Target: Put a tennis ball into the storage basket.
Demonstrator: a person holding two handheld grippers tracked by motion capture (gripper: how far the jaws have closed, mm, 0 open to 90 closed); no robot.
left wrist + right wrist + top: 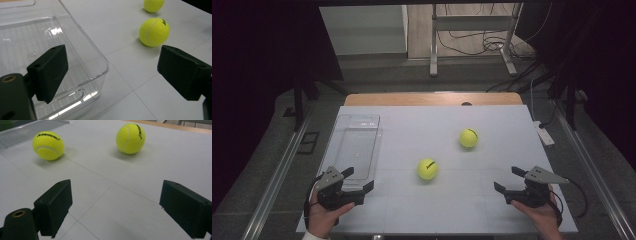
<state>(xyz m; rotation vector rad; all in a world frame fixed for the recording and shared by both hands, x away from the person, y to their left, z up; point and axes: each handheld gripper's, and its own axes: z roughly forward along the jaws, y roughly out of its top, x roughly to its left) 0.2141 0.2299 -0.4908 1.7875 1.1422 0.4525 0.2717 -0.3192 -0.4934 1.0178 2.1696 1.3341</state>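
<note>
Two tennis balls lie on the table right of a clear bin (357, 145). Left claw (357, 182) and right claw (508, 181) hover wide open, empty. Likely next: reaching for the nearer ball (427, 169).

clear bin (75, 50): cut off at top and left edges | far tennis ball (153, 5): top cropped | lettering on near tennis ball (427, 168): too small to read
</note>
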